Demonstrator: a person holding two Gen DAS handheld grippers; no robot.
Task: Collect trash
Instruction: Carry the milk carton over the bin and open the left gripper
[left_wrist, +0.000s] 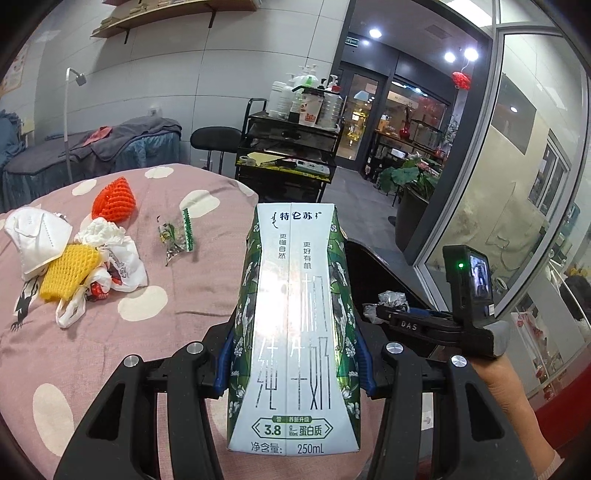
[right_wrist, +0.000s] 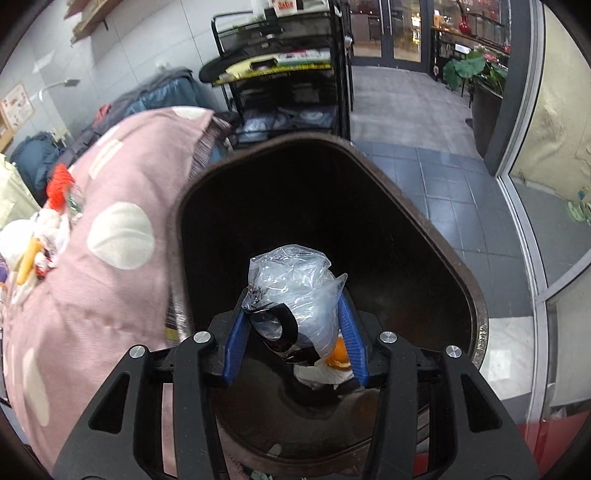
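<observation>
Left gripper (left_wrist: 295, 365): jaws closed against both sides of an upright milk carton (left_wrist: 293, 332). At 9 to 10 o'clock from it, on the pink spotted cloth (left_wrist: 155, 332), lie a white mask (left_wrist: 35, 236), yellow foam net (left_wrist: 68, 271), orange foam net (left_wrist: 114, 199) and a green wrapper (left_wrist: 177, 232). Right gripper (right_wrist: 295, 334): jaws pinching a clear plastic bag (right_wrist: 295, 284) over the dark bin (right_wrist: 369, 206), cloth at its 9 o'clock.
</observation>
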